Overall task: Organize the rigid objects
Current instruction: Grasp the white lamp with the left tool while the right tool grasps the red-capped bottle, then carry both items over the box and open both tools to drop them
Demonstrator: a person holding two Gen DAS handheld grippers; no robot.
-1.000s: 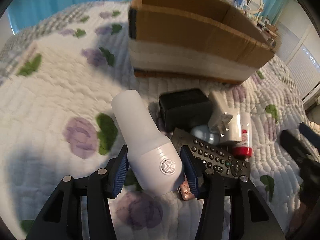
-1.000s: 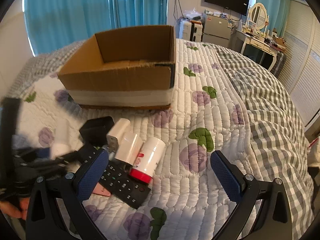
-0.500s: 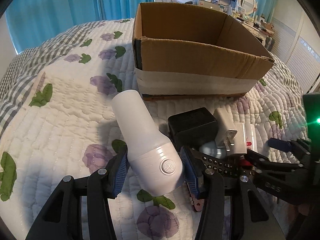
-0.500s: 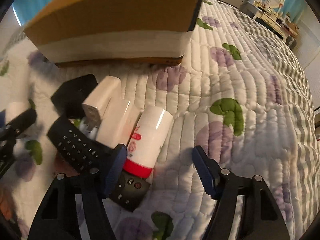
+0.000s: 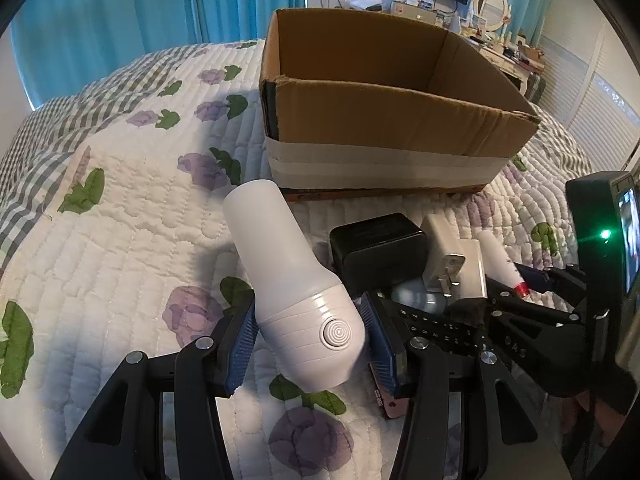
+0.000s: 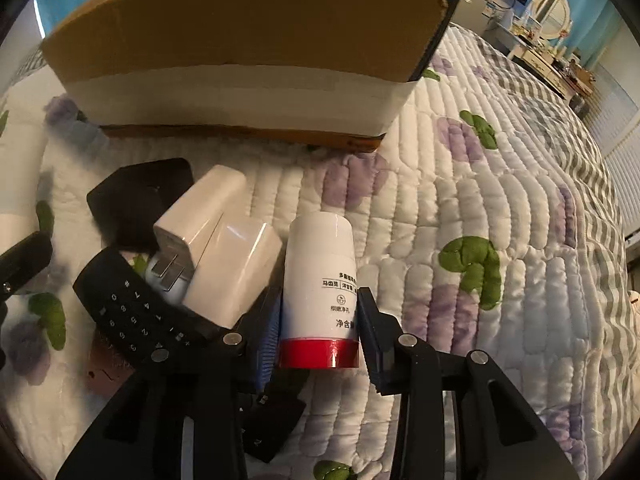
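My left gripper [image 5: 308,340] is shut on a white bottle-shaped device [image 5: 288,280] with a round button, held above the quilt. An open cardboard box [image 5: 384,112] stands behind it; its front wall fills the top of the right wrist view [image 6: 240,52]. My right gripper [image 6: 318,320] is shut on a white tube with a red cap [image 6: 320,284] lying on the quilt. Beside it lie a black remote [image 6: 136,316], a white plug adapter [image 6: 200,220], a white block [image 6: 236,268] and a black box [image 6: 136,196].
The quilted floral bedspread [image 5: 120,240] covers the bed. The right gripper's body [image 5: 600,280] shows at the right of the left wrist view. A small pink item [image 6: 104,368] lies under the remote. A dresser with mirror [image 6: 552,12] stands far right.
My right gripper has moved down to the red-capped tube and closed its fingers on it. My left gripper has lifted slightly with the white device, so the box's inside shows more.
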